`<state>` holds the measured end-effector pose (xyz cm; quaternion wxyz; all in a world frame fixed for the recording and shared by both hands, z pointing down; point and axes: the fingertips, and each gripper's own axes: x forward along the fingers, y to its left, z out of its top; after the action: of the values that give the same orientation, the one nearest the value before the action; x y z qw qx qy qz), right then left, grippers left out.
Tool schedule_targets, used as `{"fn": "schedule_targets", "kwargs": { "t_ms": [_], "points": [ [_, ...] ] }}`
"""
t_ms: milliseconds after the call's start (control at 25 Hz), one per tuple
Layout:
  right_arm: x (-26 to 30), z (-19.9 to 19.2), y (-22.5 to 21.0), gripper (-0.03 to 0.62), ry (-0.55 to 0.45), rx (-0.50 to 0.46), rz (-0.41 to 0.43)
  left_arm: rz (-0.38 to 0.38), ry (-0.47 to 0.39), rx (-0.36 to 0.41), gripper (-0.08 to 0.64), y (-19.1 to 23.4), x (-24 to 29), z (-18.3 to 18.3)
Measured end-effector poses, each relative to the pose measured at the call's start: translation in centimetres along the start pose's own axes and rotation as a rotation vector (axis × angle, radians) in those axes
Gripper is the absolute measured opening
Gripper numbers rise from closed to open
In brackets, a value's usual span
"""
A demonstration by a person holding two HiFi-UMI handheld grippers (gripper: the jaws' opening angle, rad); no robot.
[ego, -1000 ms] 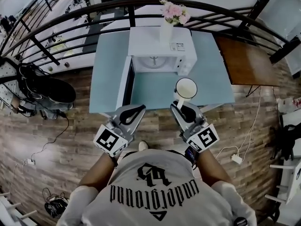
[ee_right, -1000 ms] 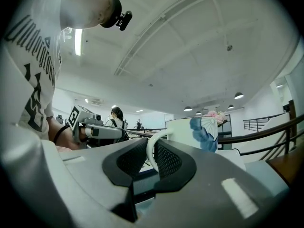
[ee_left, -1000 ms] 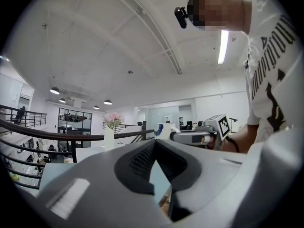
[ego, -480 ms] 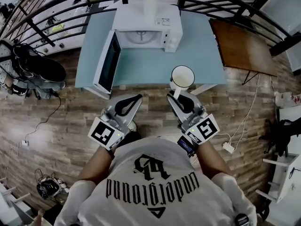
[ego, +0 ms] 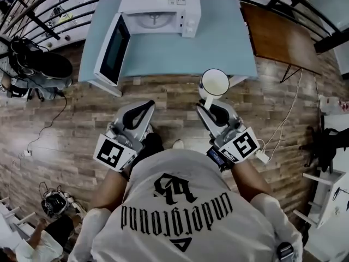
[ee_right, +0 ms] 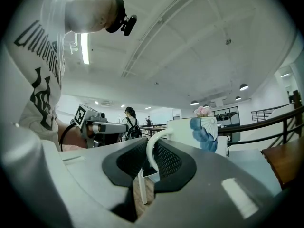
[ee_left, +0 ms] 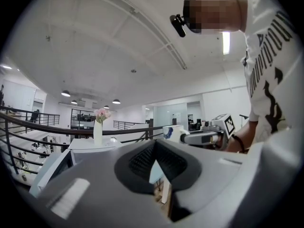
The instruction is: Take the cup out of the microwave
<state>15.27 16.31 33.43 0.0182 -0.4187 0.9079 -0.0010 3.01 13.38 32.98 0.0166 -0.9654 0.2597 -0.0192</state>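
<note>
The white cup (ego: 214,83) with a blue pattern hangs over the wooden floor, just off the front edge of the light blue table (ego: 223,42). My right gripper (ego: 209,105) is shut on its handle; in the right gripper view the cup (ee_right: 202,133) stands upright past the jaws, with the handle (ee_right: 150,152) pinched between them. The white microwave (ego: 158,10) stands at the table's back with its door (ego: 110,51) swung open to the left. My left gripper (ego: 143,109) is shut and holds nothing. The left gripper view shows the cup (ee_left: 174,132) to its right.
A brown wooden table (ego: 278,37) adjoins the blue one on the right. A dark railing runs behind both tables. Dark bags (ego: 41,64) lie on the floor at left, and cables with a white power strip (ego: 263,157) at right. A vase of flowers (ee_left: 98,127) stands on the microwave.
Both grippers have drawn back from the table together with the person. The cup, which was over the table's front part, now hangs over the floor. The grip has not changed.
</note>
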Motion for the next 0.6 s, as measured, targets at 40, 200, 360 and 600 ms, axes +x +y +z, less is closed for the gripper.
{"fn": "schedule_targets", "kwargs": {
  "t_ms": [40, 200, 360, 600],
  "points": [
    [-0.5, 0.0, 0.1, 0.049, 0.001, -0.002, 0.002, 0.004, -0.001, 0.002, 0.051, -0.2, -0.1, 0.1],
    [-2.2, -0.1, 0.6, 0.049, 0.004, 0.015, 0.002, 0.003, 0.016, 0.004, 0.051, -1.5, -0.4, 0.0],
    [-3.7, -0.2, 0.7, 0.049, 0.003, 0.012, 0.009, -0.001, 0.018, -0.001, 0.051, -2.8, 0.1, -0.3],
    [-4.5, -0.2, 0.7, 0.049, -0.009, 0.017, 0.012, -0.005, 0.014, 0.003, 0.050, -3.5, 0.4, -0.3]
  ]
}}
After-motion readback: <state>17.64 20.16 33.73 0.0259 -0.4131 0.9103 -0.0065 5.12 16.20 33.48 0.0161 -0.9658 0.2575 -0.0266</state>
